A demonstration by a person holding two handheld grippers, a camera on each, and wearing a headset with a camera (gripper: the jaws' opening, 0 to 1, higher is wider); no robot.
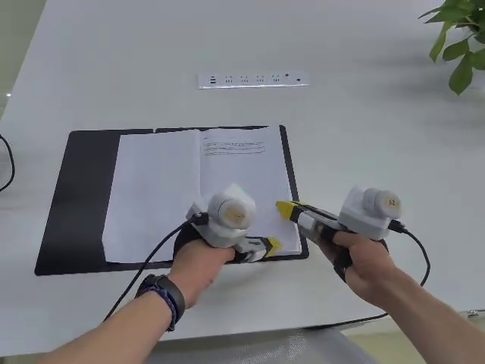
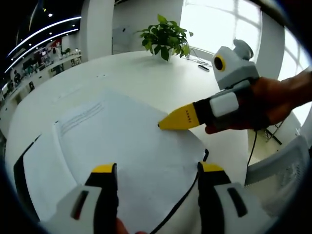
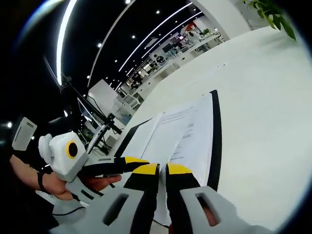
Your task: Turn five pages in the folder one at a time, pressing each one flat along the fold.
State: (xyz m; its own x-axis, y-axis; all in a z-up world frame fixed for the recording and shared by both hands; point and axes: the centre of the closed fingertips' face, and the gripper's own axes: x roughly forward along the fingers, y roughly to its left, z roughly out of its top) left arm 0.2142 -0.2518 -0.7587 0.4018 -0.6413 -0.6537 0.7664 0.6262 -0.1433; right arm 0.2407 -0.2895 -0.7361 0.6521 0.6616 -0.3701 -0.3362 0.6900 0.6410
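A black folder point(image 1: 83, 197) lies open on the white table, with a blank left page point(image 1: 151, 197) and a right page point(image 1: 242, 174) that has a few printed lines at its top. My left gripper point(image 1: 265, 246) point(image 2: 157, 170) hovers open over the right page's near corner, jaws wide apart with nothing between them. My right gripper point(image 1: 284, 209) point(image 3: 162, 171) comes in from the right, shut, its yellow tips at the right page's outer edge. In the left gripper view the right gripper point(image 2: 165, 124) rests as a single yellow wedge on the paper point(image 2: 122, 141).
A white power strip point(image 1: 252, 80) is set in the table behind the folder. A green plant point(image 1: 458, 45) stands at the far right corner. A dark cable point(image 1: 7, 163) curls at the left edge. Both grippers trail black cords toward the table's near edge.
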